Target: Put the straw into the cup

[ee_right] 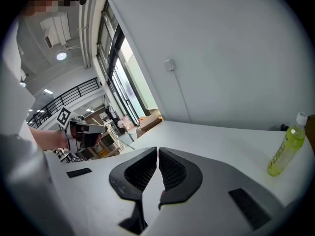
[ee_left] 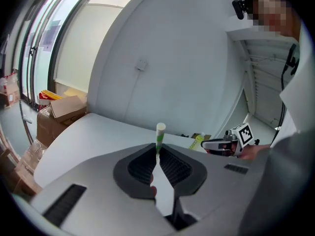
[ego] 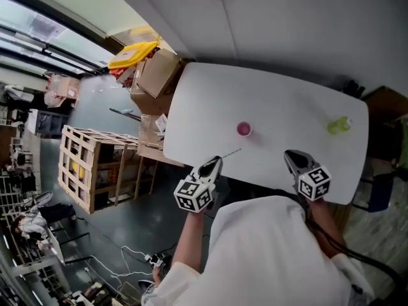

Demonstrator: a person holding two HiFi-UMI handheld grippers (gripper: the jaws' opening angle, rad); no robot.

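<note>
A small pink cup (ego: 244, 129) stands upright near the middle of the white table (ego: 280, 94). My left gripper (ego: 217, 160) hovers at the table's near edge, to the cup's near left. It is shut on a thin straw (ego: 231, 152) that points toward the cup. In the left gripper view the green-and-white straw (ee_left: 159, 135) sticks up from between the closed pads. My right gripper (ego: 291, 154) is at the near edge to the cup's right, shut (ee_right: 157, 150) with nothing between its fingers.
A green bottle (ego: 339, 125) lies at the table's far right, also seen as the bottle (ee_right: 285, 149) in the right gripper view. Cardboard boxes (ego: 156, 75) and a wooden crate (ego: 95, 167) stand on the floor left of the table.
</note>
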